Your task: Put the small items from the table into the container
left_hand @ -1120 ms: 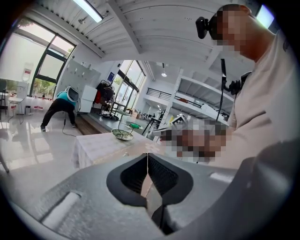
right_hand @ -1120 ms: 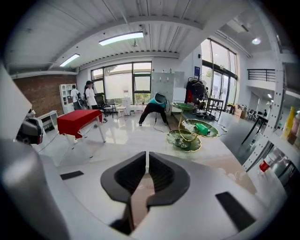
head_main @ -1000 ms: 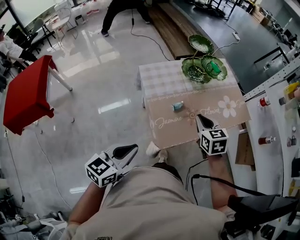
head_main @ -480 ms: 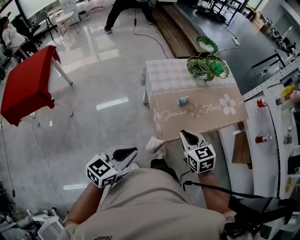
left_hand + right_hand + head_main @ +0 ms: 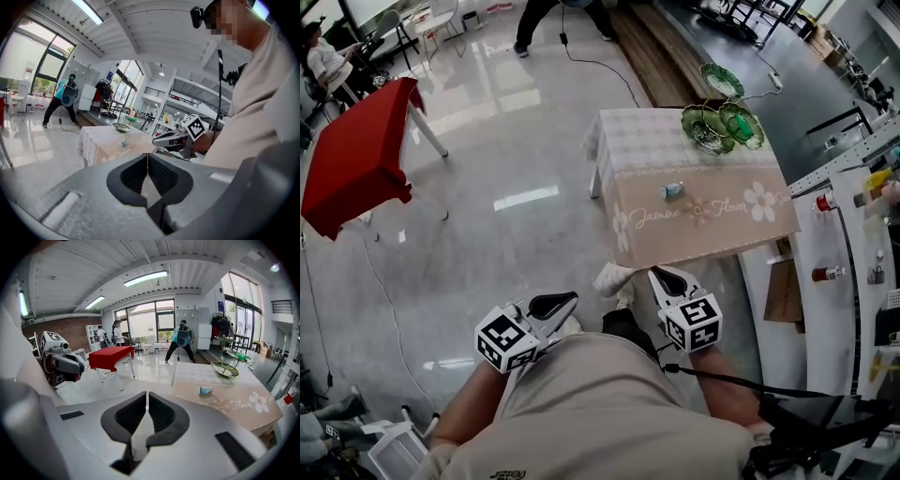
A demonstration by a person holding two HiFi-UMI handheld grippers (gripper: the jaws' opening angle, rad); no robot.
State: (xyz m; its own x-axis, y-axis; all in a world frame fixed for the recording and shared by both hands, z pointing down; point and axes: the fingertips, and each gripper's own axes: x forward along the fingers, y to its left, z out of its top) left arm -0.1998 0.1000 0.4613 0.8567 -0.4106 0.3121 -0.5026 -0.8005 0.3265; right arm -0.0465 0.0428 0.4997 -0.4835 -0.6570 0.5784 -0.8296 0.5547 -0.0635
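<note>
A small teal item (image 5: 673,190) lies on the beige flowered cloth of a table (image 5: 703,220) ahead of me. At the table's far end stands a green tiered dish stand (image 5: 721,119). Both grippers hang close to my body, short of the table. My left gripper (image 5: 572,298) is shut and holds nothing, and so is my right gripper (image 5: 654,273). In the right gripper view the shut gripper (image 5: 146,408) points toward the table, with the teal item (image 5: 205,390) and the dish stand (image 5: 225,369) beyond. The left gripper view shows its gripper (image 5: 148,157) shut and the teal item (image 5: 123,143) far off.
A red-covered table (image 5: 356,178) stands on the glossy floor to the left. White shelving (image 5: 848,234) with small bottles runs along the table's right side, and a cardboard piece (image 5: 786,292) leans below it. A person (image 5: 553,14) stands beyond the table, with a cable on the floor.
My right gripper has drawn back from over the table's near edge to my body. The whole table now lies farther ahead. The left gripper kept its place by my side.
</note>
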